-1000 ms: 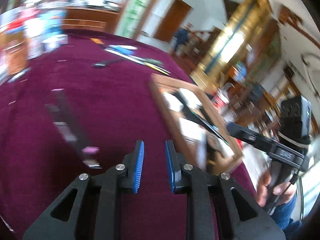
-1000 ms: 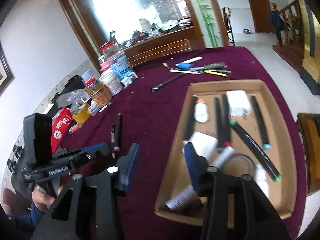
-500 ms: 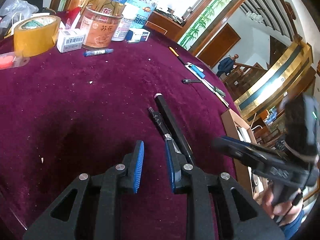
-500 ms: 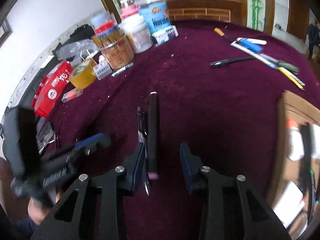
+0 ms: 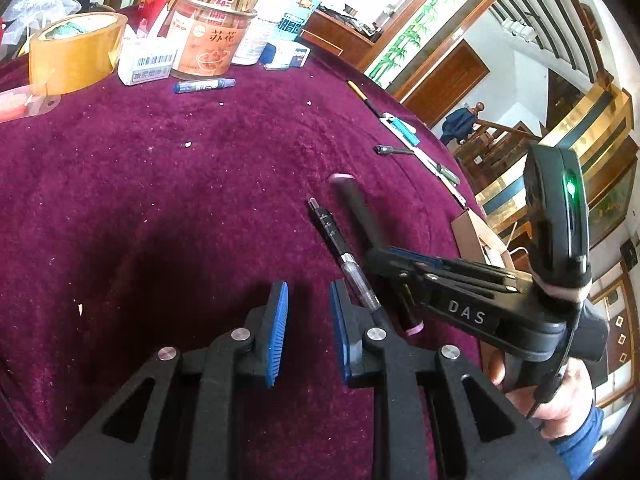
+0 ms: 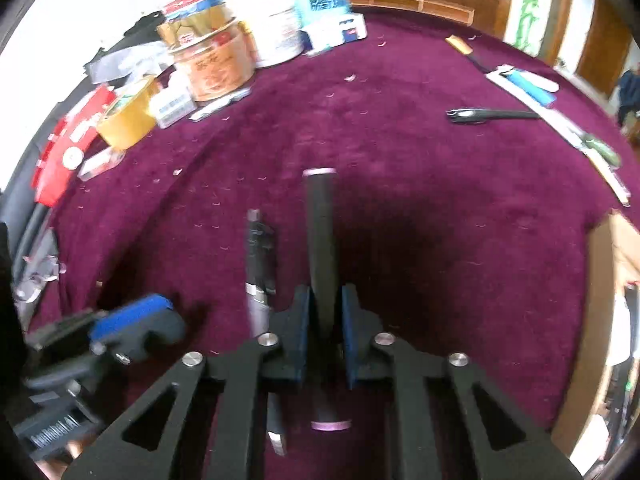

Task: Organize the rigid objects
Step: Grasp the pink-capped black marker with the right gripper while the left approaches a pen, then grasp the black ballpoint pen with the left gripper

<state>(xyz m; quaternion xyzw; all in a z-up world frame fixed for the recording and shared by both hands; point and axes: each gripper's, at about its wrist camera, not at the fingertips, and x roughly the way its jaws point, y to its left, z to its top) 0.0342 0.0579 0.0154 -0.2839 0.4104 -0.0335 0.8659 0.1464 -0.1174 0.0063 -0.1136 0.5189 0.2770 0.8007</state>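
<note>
A black marker with pink ends [image 6: 320, 240] lies on the purple cloth, and my right gripper [image 6: 325, 312] is shut on its middle. The marker also shows in the left wrist view [image 5: 362, 216], with the right gripper [image 5: 384, 260] clamped across it. A black and clear pen [image 6: 258, 264] lies just left of the marker, also in the left wrist view [image 5: 340, 252]. My left gripper [image 5: 308, 316] is open and empty, just left of the pen's clear end. A cardboard tray [image 6: 604, 320] sits at the right edge.
Jars, a tape roll [image 5: 72, 56], small boxes and a blue marker [image 5: 204, 86] crowd the far left of the table. Several pens and a lighter [image 6: 532, 88] lie at the far right. A black pen [image 6: 488, 114] lies alone beyond the marker.
My right gripper has moved forward over the black marker and shut on it. My left gripper has come closer to the pen and stays open.
</note>
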